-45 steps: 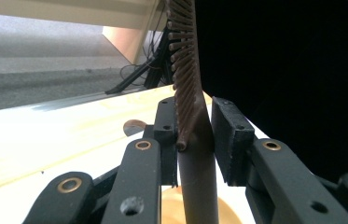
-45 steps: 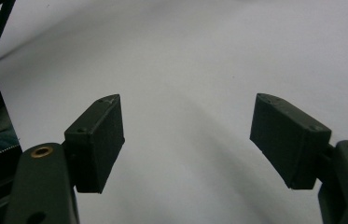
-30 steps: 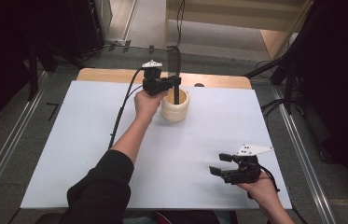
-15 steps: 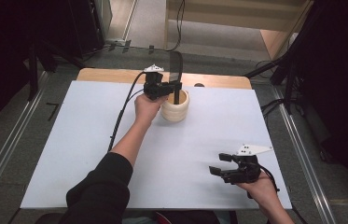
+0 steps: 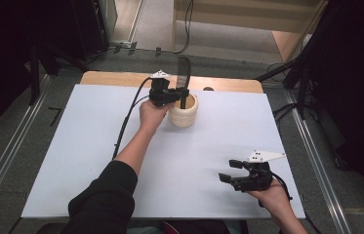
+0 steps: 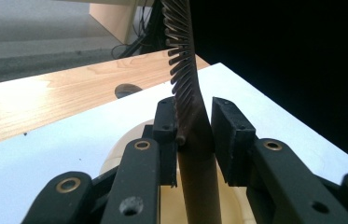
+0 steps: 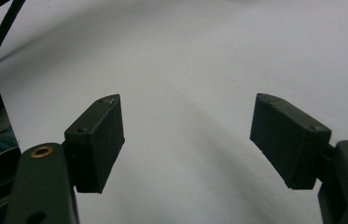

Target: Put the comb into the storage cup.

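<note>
A dark comb stands upright with its handle down inside a cream cup at the back middle of the white table cover. My left gripper is just above the cup's rim, shut on the comb. In the left gripper view the comb rises between the two pads, teeth pointing left, and the cup lies below the jaws. My right gripper rests near the front right of the cover, open and empty. In its own view the right gripper has bare white surface between its jaws.
The white cover spans most of the table. A strip of wood with a round hole runs along the back edge. The left gripper's cable trails over the left part of the cover. Dark racks flank both sides.
The left gripper and the comb have come down a little, so the comb sits lower in the cup. The right gripper has stayed where it was.
</note>
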